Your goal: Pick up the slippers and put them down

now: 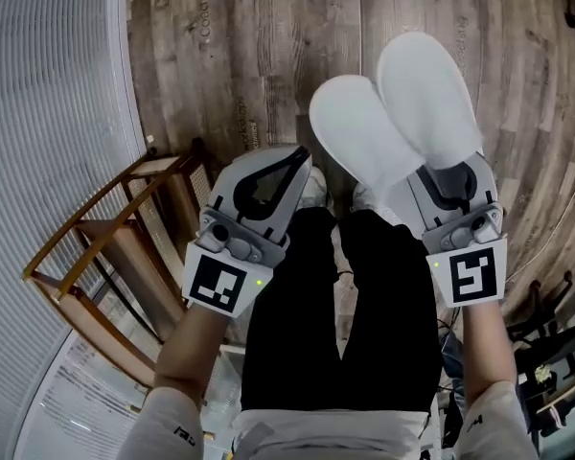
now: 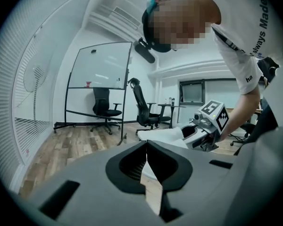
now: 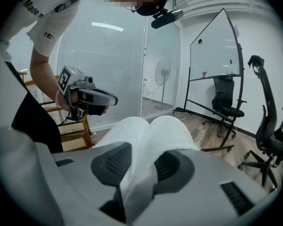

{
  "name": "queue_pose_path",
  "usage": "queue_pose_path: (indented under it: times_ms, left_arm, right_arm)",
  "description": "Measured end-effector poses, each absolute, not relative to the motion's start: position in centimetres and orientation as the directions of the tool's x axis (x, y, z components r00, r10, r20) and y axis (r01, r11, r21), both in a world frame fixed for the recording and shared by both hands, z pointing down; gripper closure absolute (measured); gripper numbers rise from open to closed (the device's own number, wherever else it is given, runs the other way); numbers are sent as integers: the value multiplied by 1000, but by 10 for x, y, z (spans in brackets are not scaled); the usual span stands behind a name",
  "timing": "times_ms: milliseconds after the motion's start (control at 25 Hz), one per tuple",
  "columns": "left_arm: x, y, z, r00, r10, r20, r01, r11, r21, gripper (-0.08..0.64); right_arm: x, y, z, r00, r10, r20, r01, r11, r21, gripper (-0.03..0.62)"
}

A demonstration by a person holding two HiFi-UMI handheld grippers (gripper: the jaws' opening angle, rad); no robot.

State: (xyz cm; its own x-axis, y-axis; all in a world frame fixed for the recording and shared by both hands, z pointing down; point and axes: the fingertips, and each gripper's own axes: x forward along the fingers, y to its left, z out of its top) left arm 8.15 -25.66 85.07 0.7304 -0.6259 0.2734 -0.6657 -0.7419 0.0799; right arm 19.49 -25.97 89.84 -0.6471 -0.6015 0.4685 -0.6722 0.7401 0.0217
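Wood floor (image 1: 268, 46) and the wooden rack (image 1: 105, 257) at left fill your head view, only the gripper views show the far whiteboard (image 2: 101, 65), and your right gripper (image 3: 140, 166) clamps both white slippers (image 1: 402, 113) above the floor while your left gripper (image 2: 146, 147) has its tips together, empty.

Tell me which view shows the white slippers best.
The head view: both slippers show nearly whole from above, fanned out from the right gripper. The right gripper view foreshortens them, one end pinched between its pads. The left gripper view catches only a white sliver beside that gripper.
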Motion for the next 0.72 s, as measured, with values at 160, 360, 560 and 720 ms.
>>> queue_pose_path:
  times_ms: [160,360,560,720]
  left_arm:
    - [78,-264,891,740,-620,261,-657,-748,88,548]
    - [76,-281,937,746,-615,256,-651,-754,88,548]
    - [68,-301,984,748,-614,253,-647,-759,70,548]
    - [62,-310,1021,752,-609,250,-640,-766,57,548]
  right_arm:
    - [193,-263,938,-653,-589,476,-653,756,41,466]
    - [190,-275,989,-679,-555,481,-617,786,37,468]
    - [186,-292,1033,-727,-520,448,-581,814,2,468]
    - [182,-299,1067,-742,-518,426,-567,824,16,469]
